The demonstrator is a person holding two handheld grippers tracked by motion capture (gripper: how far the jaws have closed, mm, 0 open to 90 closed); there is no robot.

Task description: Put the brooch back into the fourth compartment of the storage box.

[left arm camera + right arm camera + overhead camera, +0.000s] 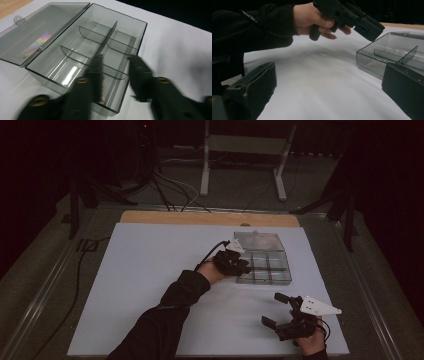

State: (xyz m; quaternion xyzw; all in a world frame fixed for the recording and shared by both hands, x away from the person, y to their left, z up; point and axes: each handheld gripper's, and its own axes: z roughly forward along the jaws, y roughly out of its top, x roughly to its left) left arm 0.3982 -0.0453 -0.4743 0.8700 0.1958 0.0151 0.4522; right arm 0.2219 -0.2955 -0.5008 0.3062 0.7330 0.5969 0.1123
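**Left gripper over open compartment box, right gripper idle**

Left gripper (239,265) sits at the near-left corner of the clear compartment box (280,279); I see its jaws spread apart, holding nothing. In the left gripper view (113,72) both jaws are motion-blurred and hang over the nearest compartments. A small pale object (103,87), too blurred to identify, lies in the near compartment beside one jaw; I cannot tell whether the jaw touches it.

Box stands on the white table sheet (150,270) toward the far right, its lid (259,241) swung fully open and lying flat behind it. Dividers (96,35) split the interior into compartments on either side of a centre wall.

Right gripper (282,312) rests near the front right edge of the sheet, well apart from the box, jaws wide open and empty. From the right gripper view (324,85) I see the left hand (312,18) wrapped around the other gripper's handle, its nose tilted down at the box corner (372,58).

Dark sleeve (165,320) enters from the bottom.
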